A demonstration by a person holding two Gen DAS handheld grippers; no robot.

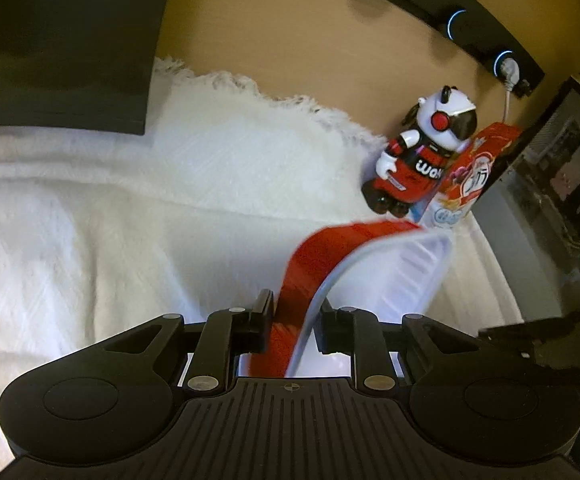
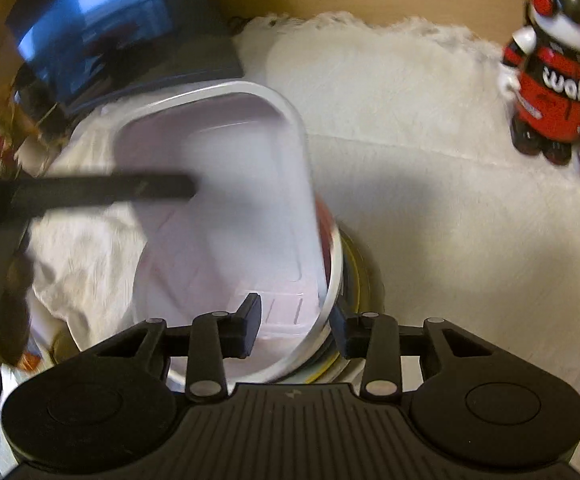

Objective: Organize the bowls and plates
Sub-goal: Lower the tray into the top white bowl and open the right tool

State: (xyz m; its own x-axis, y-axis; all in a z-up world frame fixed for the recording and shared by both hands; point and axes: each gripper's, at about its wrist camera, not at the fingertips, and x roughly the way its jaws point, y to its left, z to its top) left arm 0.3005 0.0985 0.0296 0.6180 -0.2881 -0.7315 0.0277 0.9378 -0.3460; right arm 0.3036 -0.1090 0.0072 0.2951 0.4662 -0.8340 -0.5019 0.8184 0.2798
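Left wrist view: left gripper [image 1: 293, 322], jaws narrow, clamped on the edge of a red and white rectangular dish [image 1: 370, 264]; the dish rises from the jaws toward 1 o'clock, above a white fringed cloth [image 1: 129, 208]. Toy robot figure [image 1: 422, 156] at 2 o'clock, beside a red carton [image 1: 478, 168].

Right wrist view: right gripper [image 2: 294, 326], jaws straddling the rim of the same dish [image 2: 217, 184]; contact of the pads cannot be told. Stacked round plates [image 2: 350, 280] lie beneath, at 1 o'clock of the jaws. Dark finger of the left gripper at 9 o'clock.

Step judged: setting the dish onto the stack. Next: level it, centre it, release.
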